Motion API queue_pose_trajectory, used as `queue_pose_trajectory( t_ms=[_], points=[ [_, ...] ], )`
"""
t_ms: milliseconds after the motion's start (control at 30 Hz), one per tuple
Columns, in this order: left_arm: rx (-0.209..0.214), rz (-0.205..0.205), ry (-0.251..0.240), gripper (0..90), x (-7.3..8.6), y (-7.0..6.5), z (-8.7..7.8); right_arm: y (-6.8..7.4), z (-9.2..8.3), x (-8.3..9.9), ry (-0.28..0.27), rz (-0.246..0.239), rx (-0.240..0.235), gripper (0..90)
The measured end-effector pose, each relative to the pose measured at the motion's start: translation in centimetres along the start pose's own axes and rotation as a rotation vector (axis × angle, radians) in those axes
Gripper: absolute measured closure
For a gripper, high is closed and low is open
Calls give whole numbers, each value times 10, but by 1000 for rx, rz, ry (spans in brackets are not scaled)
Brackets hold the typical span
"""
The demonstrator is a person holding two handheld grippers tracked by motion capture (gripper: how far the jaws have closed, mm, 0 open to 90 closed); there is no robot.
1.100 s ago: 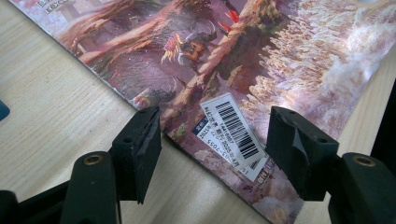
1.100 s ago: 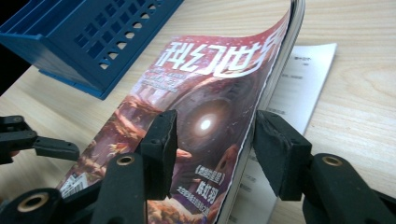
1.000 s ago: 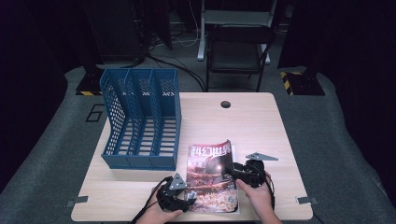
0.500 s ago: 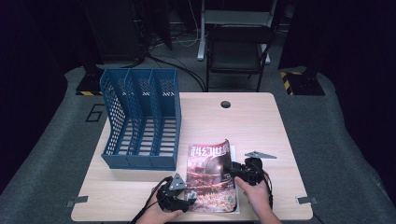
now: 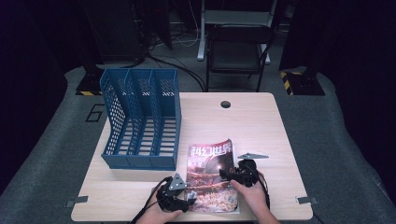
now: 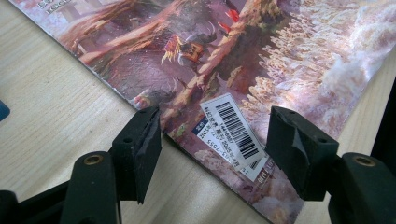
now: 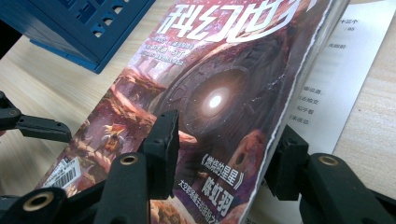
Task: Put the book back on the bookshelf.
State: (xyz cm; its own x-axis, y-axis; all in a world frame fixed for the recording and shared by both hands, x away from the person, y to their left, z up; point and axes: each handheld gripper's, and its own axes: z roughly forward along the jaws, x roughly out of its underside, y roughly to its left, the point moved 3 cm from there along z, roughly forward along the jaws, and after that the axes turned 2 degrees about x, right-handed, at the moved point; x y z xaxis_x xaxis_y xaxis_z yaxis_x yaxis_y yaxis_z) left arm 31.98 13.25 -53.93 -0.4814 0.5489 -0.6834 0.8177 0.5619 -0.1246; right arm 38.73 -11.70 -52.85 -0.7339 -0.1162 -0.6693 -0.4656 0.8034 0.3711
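Note:
A magazine point(image 5: 210, 168) with a dark red fantasy cover lies near the table's front edge. My left gripper point(image 5: 189, 195) is at its lower left corner. In the left gripper view the jaws point(image 6: 215, 144) stand open astride that corner, either side of the white barcode label point(image 6: 231, 128). My right gripper point(image 5: 225, 175) is at the magazine's right edge. In the right gripper view point(image 7: 224, 144) one jaw hovers over the cover point(image 7: 210, 102) and the other sits beside the raised page edge. A white printed page point(image 7: 336, 70) shows beneath it. Neither pad presses on the magazine.
A blue three-slot file rack point(image 5: 140, 121) stands on the left of the wooden table point(image 5: 261, 126), just behind the magazine; its corner point(image 7: 79, 23) shows in the right gripper view. A dark chair point(image 5: 238, 46) stands beyond the table's far edge.

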Motion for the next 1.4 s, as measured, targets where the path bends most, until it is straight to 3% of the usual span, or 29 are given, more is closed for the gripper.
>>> queue_pose_trajectory(
  t_ms=[400, 867, 1033, 1100, 1300, 1400],
  points=[
    [0, 2, -2, 354, 0, 0, 0, -6, 6, 0, 32, -21, -6, 565],
    [2, 7, -4, 356, 1, 1, -1, -10, 6, 1, 65, 1, -66, 715],
    [1, 7, -4, 356, 1, 1, -1, -10, 4, 0, 57, -10, -91, 778],
    [2, 7, -3, 357, 1, 1, -1, -7, 2, 0, 62, 8, -101, 794],
    [1, 8, -5, 358, 1, 1, -1, -3, 0, 0, 21, -64, -91, 849],
    [3, 7, -3, 358, 1, 1, -1, 0, -4, 0, 0, -62, -97, 861]
  ],
)
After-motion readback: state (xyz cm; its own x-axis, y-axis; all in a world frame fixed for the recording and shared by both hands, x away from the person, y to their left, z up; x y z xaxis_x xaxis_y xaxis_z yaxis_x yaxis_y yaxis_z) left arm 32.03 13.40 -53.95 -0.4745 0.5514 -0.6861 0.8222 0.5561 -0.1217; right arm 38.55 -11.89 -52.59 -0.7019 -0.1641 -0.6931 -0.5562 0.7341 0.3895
